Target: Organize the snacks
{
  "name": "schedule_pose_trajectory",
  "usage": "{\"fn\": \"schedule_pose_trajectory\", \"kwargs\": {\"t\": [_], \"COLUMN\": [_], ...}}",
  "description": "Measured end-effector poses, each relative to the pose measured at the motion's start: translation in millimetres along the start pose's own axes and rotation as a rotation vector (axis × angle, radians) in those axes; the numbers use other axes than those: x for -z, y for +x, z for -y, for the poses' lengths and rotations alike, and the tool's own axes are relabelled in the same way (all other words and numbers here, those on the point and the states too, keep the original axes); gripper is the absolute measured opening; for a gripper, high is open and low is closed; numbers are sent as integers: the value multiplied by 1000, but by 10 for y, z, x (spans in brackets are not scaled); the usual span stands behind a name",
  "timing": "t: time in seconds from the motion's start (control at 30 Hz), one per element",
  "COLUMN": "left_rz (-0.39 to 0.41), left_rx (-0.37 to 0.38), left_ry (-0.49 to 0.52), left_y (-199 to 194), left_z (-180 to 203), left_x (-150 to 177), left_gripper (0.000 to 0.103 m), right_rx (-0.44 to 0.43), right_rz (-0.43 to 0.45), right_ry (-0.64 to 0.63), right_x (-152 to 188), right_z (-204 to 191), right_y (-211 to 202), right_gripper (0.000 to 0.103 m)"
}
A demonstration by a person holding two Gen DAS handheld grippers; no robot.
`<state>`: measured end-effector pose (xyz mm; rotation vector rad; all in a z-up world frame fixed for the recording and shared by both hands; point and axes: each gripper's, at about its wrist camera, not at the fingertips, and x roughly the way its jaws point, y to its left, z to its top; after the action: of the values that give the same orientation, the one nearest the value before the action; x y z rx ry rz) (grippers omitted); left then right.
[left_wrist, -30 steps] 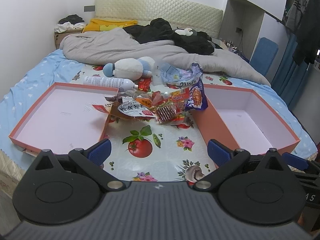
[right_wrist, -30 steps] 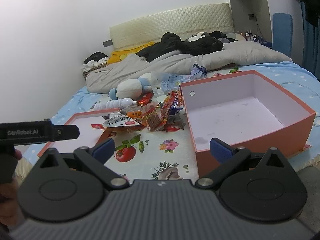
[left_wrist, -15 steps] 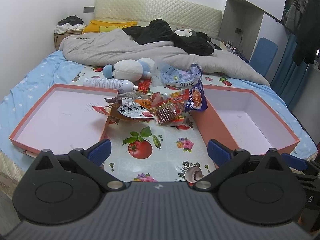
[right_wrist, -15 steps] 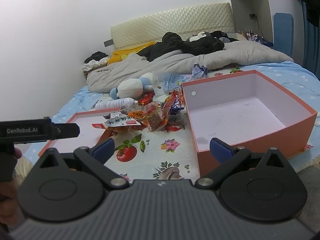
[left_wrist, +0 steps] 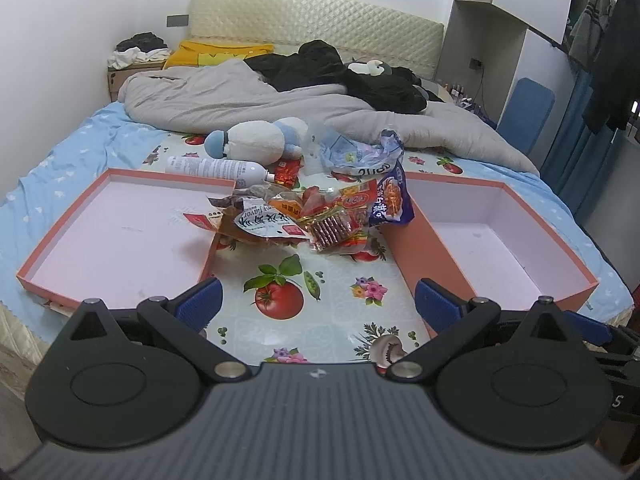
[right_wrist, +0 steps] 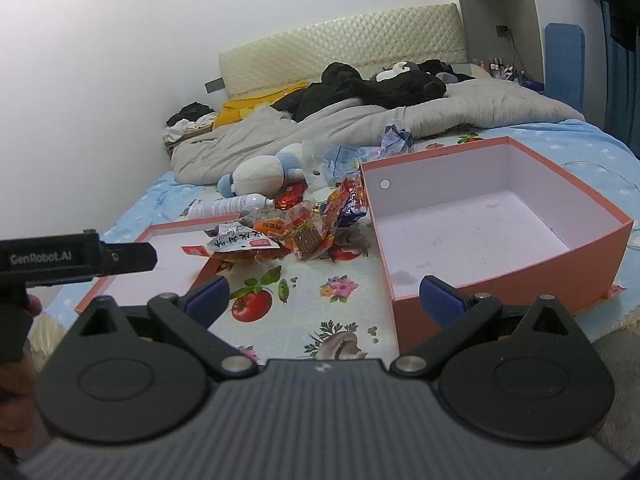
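Observation:
A pile of snack packets (left_wrist: 316, 216) lies on the flowered cloth between a shallow orange lid (left_wrist: 72, 276) on the left and a deep orange box (left_wrist: 408, 236) on the right. The pile (right_wrist: 288, 232), lid (right_wrist: 120, 284) and box (right_wrist: 504, 276) also show in the right wrist view. My left gripper (left_wrist: 316, 306) is open and empty, held well short of the pile. My right gripper (right_wrist: 324, 298) is open and empty, near the box's front left corner. The left gripper's body (right_wrist: 72, 260) shows at the left of the right wrist view.
A white plush toy (left_wrist: 256, 142), a white spray bottle (left_wrist: 212, 168) and a crumpled blue-white bag (left_wrist: 356, 156) lie behind the pile. A grey duvet (left_wrist: 240, 100) and black clothes (left_wrist: 340, 76) cover the far bed. A blue chair (left_wrist: 528, 116) stands at the right.
Both grippers have crept slightly forward toward the bed. Both stay open and nothing on the bed has moved.

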<state>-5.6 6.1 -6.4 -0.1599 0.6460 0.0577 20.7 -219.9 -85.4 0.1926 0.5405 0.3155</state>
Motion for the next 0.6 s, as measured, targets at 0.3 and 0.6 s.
{"fn": "schedule_pose_trajectory", "kwargs": {"t": [0.3,0.6], "left_rz": [-2,-9], "left_rx": [0,-4], "left_ry": [-4,-9], "left_y": [6,26], "left_z": [-20,-68], "left_x": [16,44], "left_gripper": [103,103], "right_rx": [-3,-3], "right_rz": [-7,-22], "right_ry": [-2,-3], "right_x": [25,36], "right_z": [-16,-40], "right_y": [11,50], "right_gripper": [103,103]}}
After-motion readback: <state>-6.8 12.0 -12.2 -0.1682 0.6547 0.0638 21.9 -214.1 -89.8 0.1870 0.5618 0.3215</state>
